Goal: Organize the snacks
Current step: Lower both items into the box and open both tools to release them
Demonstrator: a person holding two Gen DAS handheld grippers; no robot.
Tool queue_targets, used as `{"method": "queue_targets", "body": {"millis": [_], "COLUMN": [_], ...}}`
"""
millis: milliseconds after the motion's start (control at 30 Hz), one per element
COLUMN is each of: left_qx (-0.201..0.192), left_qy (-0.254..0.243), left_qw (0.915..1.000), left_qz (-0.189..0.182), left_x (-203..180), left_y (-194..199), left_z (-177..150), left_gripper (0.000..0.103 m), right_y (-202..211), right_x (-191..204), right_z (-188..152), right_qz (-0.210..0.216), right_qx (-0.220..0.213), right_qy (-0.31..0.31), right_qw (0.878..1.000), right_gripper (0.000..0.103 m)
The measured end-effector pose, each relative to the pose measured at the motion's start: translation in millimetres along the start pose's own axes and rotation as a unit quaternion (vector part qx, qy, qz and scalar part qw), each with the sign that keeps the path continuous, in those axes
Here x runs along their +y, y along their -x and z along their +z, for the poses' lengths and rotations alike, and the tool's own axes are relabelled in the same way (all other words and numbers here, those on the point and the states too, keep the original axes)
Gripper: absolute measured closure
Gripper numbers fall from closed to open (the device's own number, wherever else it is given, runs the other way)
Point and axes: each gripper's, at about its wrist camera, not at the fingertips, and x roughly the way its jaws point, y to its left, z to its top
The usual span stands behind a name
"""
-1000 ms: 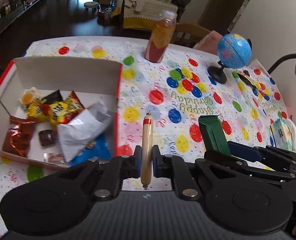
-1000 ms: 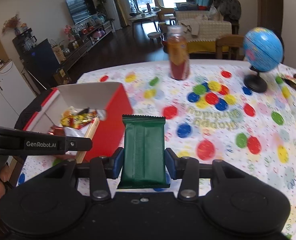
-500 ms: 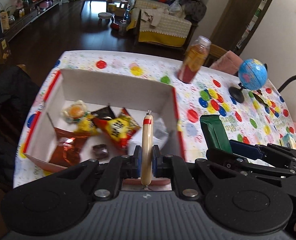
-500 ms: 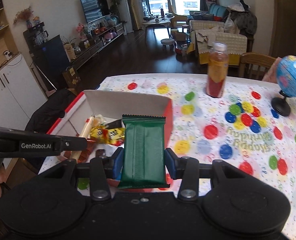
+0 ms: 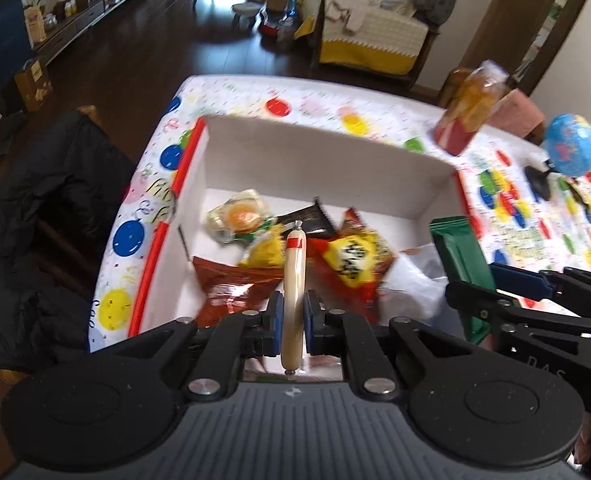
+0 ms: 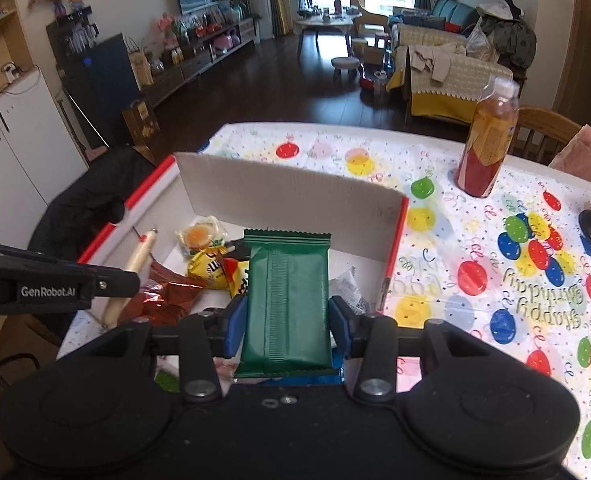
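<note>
My left gripper [image 5: 294,316] is shut on a thin beige sausage stick [image 5: 294,268] with a red band, held over the open white box [image 5: 335,136] with red edges. Several snack packets [image 5: 347,260] lie in the box: yellow, red-brown, black and a jelly cup. In the right wrist view my right gripper [image 6: 287,328] is shut on a flat green packet [image 6: 287,292], which hangs above the box's near right part. The left gripper [image 6: 55,288] and its sausage stick [image 6: 135,264] show there at the left. The green packet [image 5: 455,252] also shows beside the box's right wall.
A bottle of orange-red drink [image 6: 487,140] and a small blue globe [image 5: 571,150] stand on the balloon-print tablecloth [image 6: 495,280] right of the box. A black jacket [image 5: 35,240] hangs on a chair at the table's left edge.
Both grippers have swung left from the open tablecloth to above the box, each still holding its snack. The box now fills the middle of both views.
</note>
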Motion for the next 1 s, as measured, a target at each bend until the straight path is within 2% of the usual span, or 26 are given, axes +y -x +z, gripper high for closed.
{"method": "queue_targets", "body": {"millis": [267,400,633,833,933,1000], "left_qx": [0.029,0.037,0.059,0.062,0.060,0.056], "left_qy": [-0.006,-0.030,-0.041,-0.047,-0.042,-0.041], "left_qw": [0.9995,0.9989,0.9974,0.9969,0.9973,0.9976], "left_qz": [0.003,-0.002,0.006,0.005,0.002,0.002], "left_x": [4,-10,-18,-20,-19,-18], "left_y": [-40,-51,-68,-67,-63,-59], "left_z": [9,5,0,-6,-8,-9], "left_gripper": [0.093,0.093,0.093,0.092,0.090,0.088], "right_y": [-33,-38,-37,-33,-27,-22], "right_x": [-2,-2,-5,-6,-5,-5], "right_z": [-4,-7,-10,-15,-17,-18], "right_qz": [-0.013,-0.013,-0.011,-0.008,-0.011,-0.008], "right_qx": [0.032,0.040,0.043,0.040,0.033,0.028], "right_qy": [0.000,-0.003,-0.006,-0.010,-0.010,-0.010], "right_qw": [0.999,0.999,0.999,0.999,0.999,1.000], "right_gripper": [0.061,0.061,0.058,0.048,0.038,0.038]}}
